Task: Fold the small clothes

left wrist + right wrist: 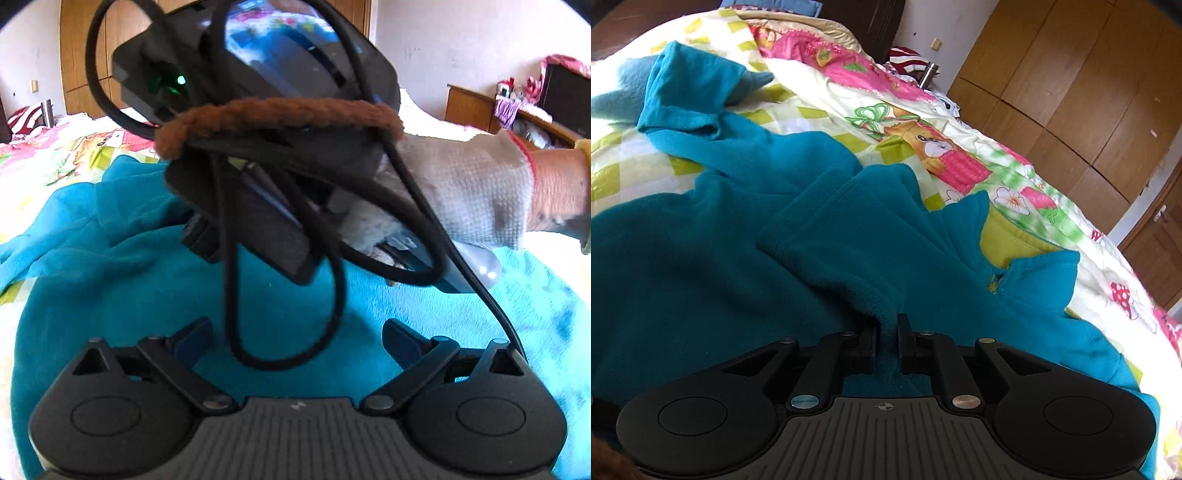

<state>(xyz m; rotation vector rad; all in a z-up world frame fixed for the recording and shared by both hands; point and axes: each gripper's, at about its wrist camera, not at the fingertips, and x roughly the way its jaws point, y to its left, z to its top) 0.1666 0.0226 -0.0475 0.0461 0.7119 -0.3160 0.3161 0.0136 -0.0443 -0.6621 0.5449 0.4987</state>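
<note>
A teal fleece top (713, 236) lies spread on the bed, with a collar and yellow lining (1008, 240) at the right and a sleeve (687, 96) at the far left. My right gripper (886, 332) is shut on a raised fold of the teal fleece. In the left wrist view the teal top (110, 295) fills the lower half. My left gripper (297, 332) is open and empty just above the fabric. The other hand-held gripper body (266, 122), with black cables and a gloved hand (465, 195), hangs right in front of it.
A patterned quilt (916, 122) in pink, green and white covers the bed. Wooden wardrobe doors (1078, 92) stand at the right. A low wooden cabinet (469, 107) with clutter is at the far right in the left wrist view.
</note>
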